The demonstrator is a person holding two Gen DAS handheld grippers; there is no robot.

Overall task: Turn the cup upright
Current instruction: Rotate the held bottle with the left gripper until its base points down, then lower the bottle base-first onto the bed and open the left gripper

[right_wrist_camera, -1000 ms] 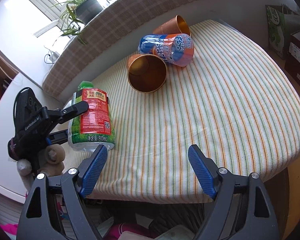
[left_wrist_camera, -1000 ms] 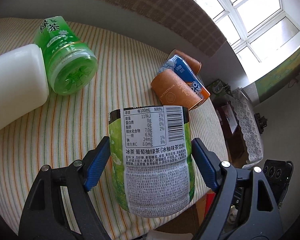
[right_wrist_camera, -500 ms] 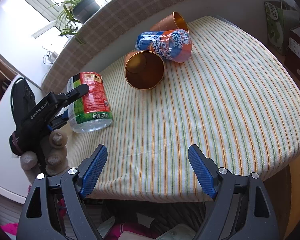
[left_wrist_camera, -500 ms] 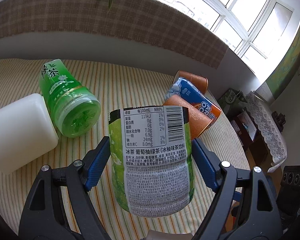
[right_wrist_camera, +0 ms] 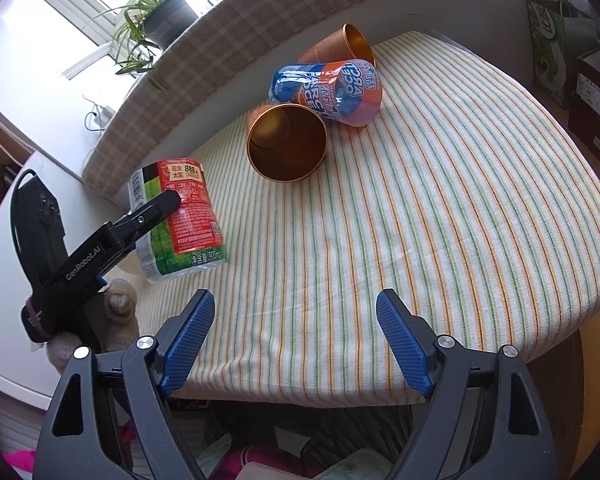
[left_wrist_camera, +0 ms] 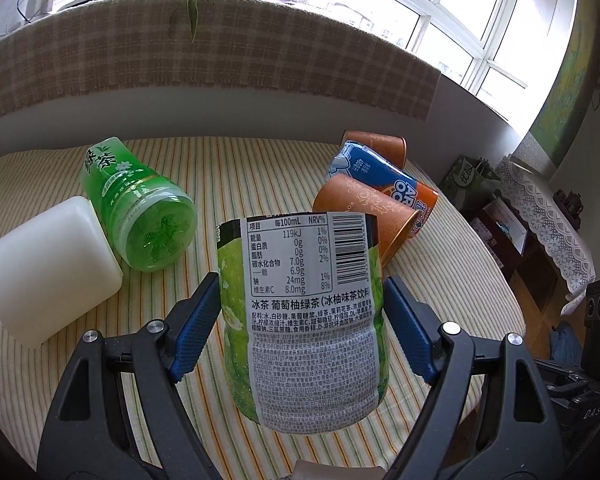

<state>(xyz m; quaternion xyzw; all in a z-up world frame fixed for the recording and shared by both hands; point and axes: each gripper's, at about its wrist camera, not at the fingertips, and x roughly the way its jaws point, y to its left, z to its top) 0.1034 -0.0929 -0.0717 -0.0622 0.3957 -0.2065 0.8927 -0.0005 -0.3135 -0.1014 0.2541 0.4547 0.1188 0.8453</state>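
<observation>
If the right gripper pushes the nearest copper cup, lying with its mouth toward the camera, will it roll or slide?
The copper cup lies on its side, so a push would probably roll it. It tapers, so it would likely curve rather than go straight. It looks empty and thin, probably light, and the blue and orange cup behind it may stop it.

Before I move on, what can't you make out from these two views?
- Held cup, left wrist: base cut off behind the left gripper; its rim faces away.
- Far copper cup, right wrist: body partly hidden by the blue-orange cup.
- White container: absent from right wrist view.
</observation>
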